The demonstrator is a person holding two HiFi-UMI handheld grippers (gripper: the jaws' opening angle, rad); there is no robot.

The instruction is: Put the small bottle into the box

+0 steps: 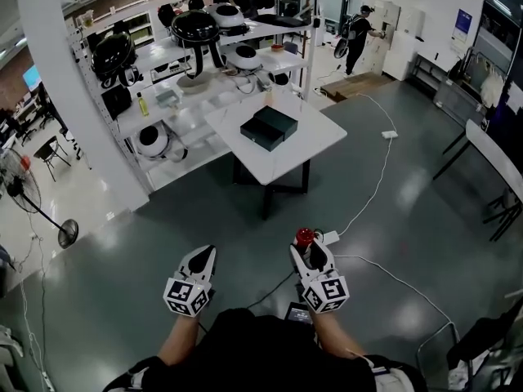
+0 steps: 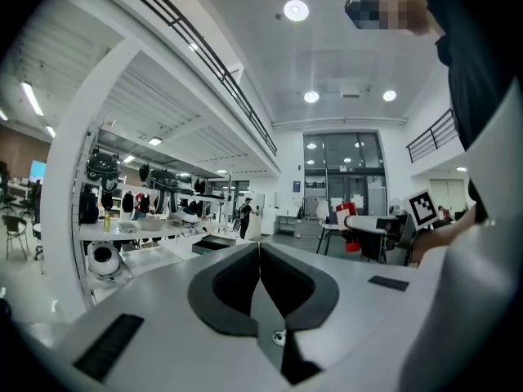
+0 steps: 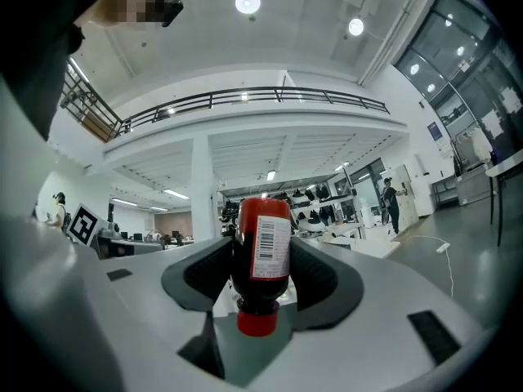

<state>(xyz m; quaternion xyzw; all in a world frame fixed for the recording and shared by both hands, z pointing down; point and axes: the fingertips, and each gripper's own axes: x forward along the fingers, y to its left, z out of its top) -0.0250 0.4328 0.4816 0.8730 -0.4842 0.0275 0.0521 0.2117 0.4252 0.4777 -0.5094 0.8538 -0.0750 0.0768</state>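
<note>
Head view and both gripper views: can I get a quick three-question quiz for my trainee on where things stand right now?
1. True or false: the left hand-held gripper is shut with nothing between its jaws.
2. The small bottle is: A) lying on the floor; B) clamped in the right hand-held gripper, red cap toward that gripper's camera; C) standing on a shelf.
3. What does the black box rest on?
Key: 1 true; 2 B; 3 the white table, ahead of the person and apart from both grippers.
</note>
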